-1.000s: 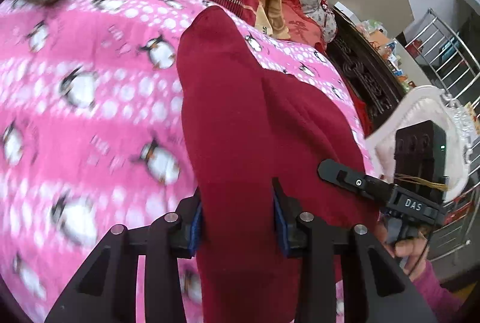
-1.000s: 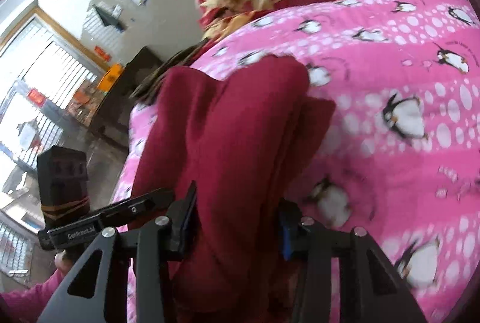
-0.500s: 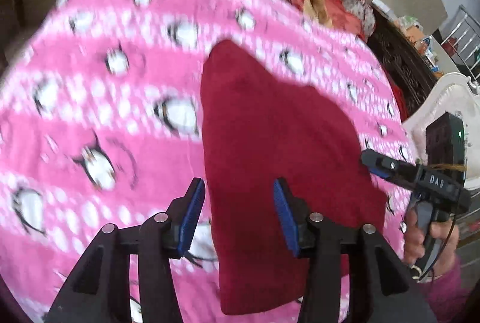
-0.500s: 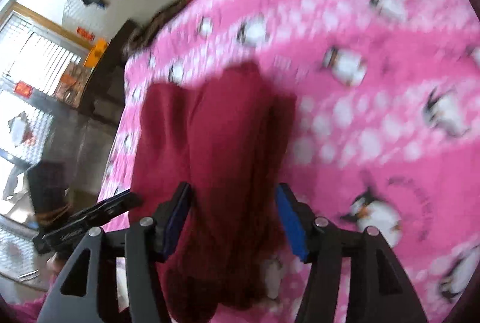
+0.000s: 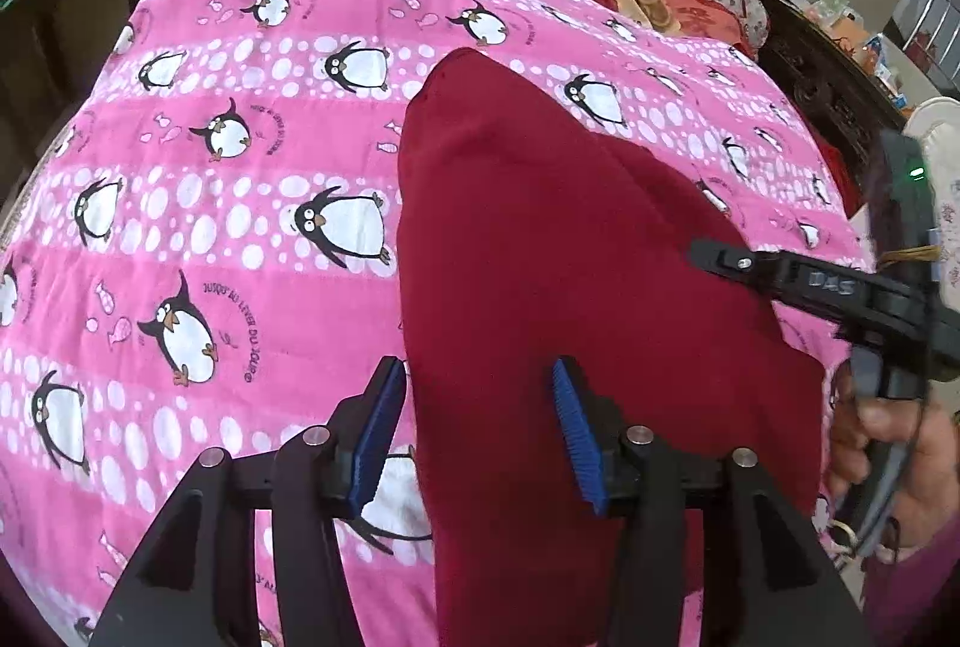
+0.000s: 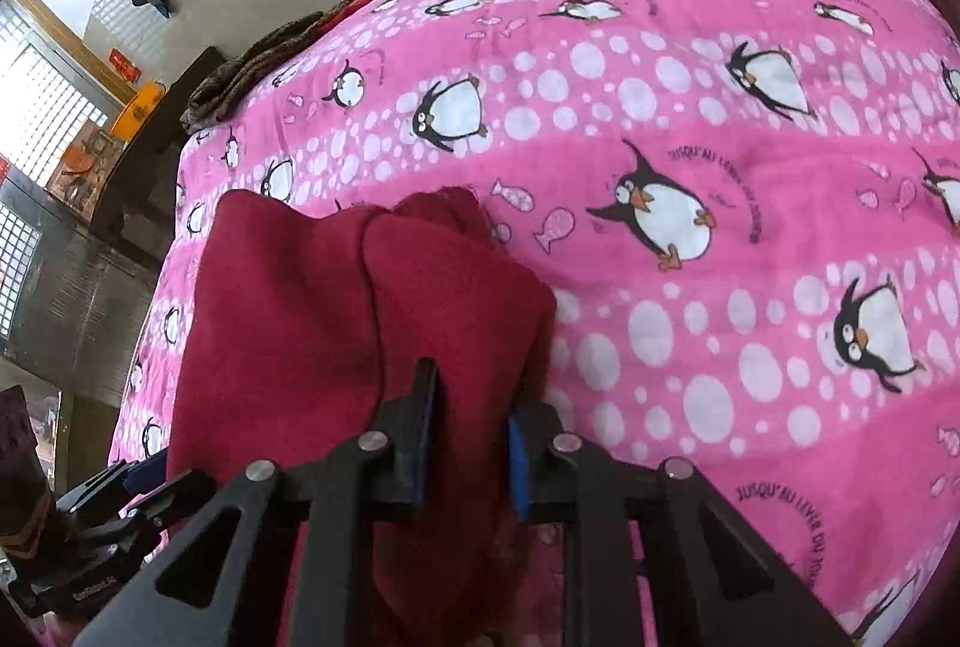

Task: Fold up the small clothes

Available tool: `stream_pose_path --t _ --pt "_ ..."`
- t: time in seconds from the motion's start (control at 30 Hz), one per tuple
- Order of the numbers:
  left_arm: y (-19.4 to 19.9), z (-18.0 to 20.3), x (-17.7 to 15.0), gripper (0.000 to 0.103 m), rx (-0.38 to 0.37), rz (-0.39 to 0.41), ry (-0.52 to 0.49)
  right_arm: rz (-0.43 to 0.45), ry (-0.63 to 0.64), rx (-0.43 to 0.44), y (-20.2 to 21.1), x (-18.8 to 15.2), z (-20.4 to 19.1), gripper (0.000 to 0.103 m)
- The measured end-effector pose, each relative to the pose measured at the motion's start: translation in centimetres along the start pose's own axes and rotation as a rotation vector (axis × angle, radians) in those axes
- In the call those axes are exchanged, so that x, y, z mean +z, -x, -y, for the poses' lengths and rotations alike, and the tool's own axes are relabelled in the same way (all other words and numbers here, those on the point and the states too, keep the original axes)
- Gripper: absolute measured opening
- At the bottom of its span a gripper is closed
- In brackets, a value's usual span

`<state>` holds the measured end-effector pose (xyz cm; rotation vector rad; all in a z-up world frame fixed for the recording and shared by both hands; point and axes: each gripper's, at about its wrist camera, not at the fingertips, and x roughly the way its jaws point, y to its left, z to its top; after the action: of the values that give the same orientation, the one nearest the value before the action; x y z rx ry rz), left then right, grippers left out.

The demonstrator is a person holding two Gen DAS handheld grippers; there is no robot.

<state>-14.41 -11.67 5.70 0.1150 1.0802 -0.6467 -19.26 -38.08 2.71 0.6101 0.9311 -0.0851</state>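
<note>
My left fingers point(image 5: 474, 425) are spreading, pads off the red cloth point(image 5: 570, 251) lying mid-frame on the pink blanket point(image 5: 240, 167). My right fingers point(image 6: 471, 443) are closing narrow on its bunched edge.

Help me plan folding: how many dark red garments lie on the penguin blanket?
1. The dark red garment lies near the blanket's front edge; its layers may hide another.

Bright, even daylight fills both views, strongest from the barred window point(image 6: 36, 107) at the right wrist view's left edge. Shadows are soft. Both are sharp, with fisheye bending and dark vignetted corners.
</note>
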Motion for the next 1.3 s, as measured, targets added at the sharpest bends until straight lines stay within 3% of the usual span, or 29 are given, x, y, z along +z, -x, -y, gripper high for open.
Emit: stream_pose_path --t 0.1,0.17,0.37,0.5,0.67,0.73,0.8,0.83,1.3 --pt "0.3 0.0 0.0 0.03 0.009 0.007 0.014 0.016 0.014 -0.025 1.8 0.0 -1.0 0.029" --pt "0.7 -0.2 -0.1 0.031 0.02 0.021 0.013 0.035 0.045 -0.038 3.5 -0.1 -2.0 0.029" --pt "1.8 -0.3 -0.8 0.03 0.05 0.043 0.009 0.034 0.281 0.035 7.2 -3.3 -7.6 0.029" --pt "3.0 -0.5 -1.2 0.03 0.055 0.072 0.021 -0.029 0.33 -0.136 4.9 -6.6 -6.5 0.023" --pt "4.3 -0.6 -1.5 0.03 0.066 0.101 0.038 0.014 0.31 -0.147 4.9 -8.1 -5.5 0.024" --pt "5.0 -0.4 -1.6 0.03 0.069 0.119 0.031 0.023 0.303 -0.135 5.9 -8.0 -6.1 0.032" --pt "5.6 -0.1 -1.7 0.03 0.079 0.137 0.02 0.042 0.305 -0.134 6.7 -8.0 -6.8 0.056" --pt "6.0 0.0 -1.8 0.03 0.084 0.149 0.013 0.061 0.302 -0.13 7.2 -8.1 -7.2 0.059" --pt "8.9 1.2 -2.5 0.03 0.11 0.22 -0.019 0.106 0.209 -0.141 9.5 -8.2 -9.5 0.077"
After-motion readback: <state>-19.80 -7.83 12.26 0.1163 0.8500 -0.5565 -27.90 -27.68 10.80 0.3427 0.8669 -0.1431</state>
